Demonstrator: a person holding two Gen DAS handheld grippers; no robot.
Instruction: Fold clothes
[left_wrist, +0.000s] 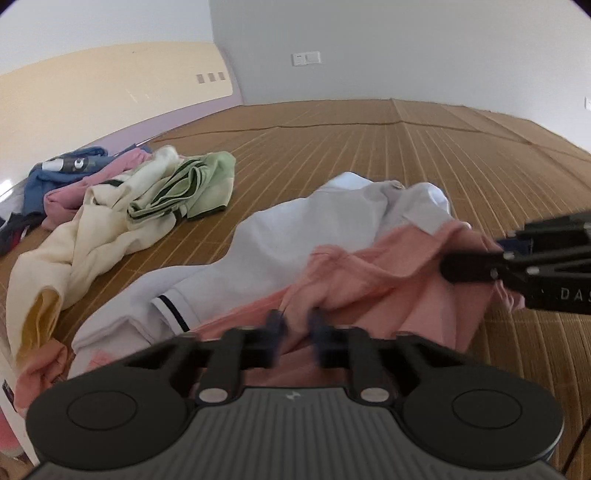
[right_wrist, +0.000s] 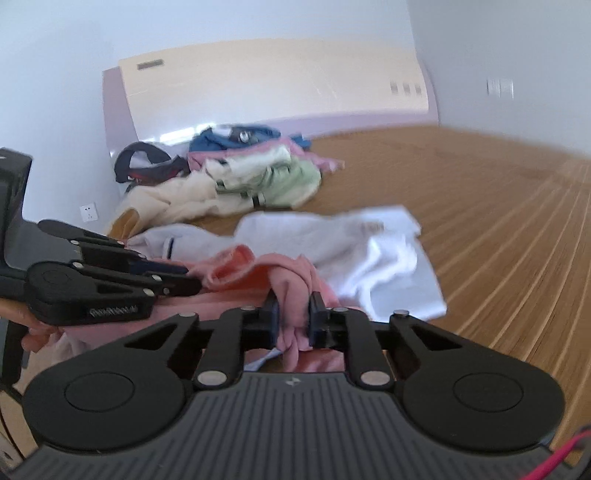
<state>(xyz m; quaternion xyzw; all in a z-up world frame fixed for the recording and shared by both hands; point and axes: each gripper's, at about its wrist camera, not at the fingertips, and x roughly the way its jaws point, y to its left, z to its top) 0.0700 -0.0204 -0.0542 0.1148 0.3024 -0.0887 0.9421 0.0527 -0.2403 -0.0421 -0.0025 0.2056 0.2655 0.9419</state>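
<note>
- A pink garment (right_wrist: 291, 284) lies bunched on a white garment (right_wrist: 373, 251) upon the bamboo mat (right_wrist: 498, 229).
- It is clamped by the right gripper (right_wrist: 291, 317).
- It is likewise pinched by the left gripper (left_wrist: 295, 325).
- A clothes pile (left_wrist: 122, 195) is heaped well apart.

White letters "DAS" on the right gripper (left_wrist: 448, 269) body, cut off at the frame edge.

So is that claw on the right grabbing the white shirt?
No, the right claw is pinching a bunch of the pink garment; the white shirt lies behind it.
</note>
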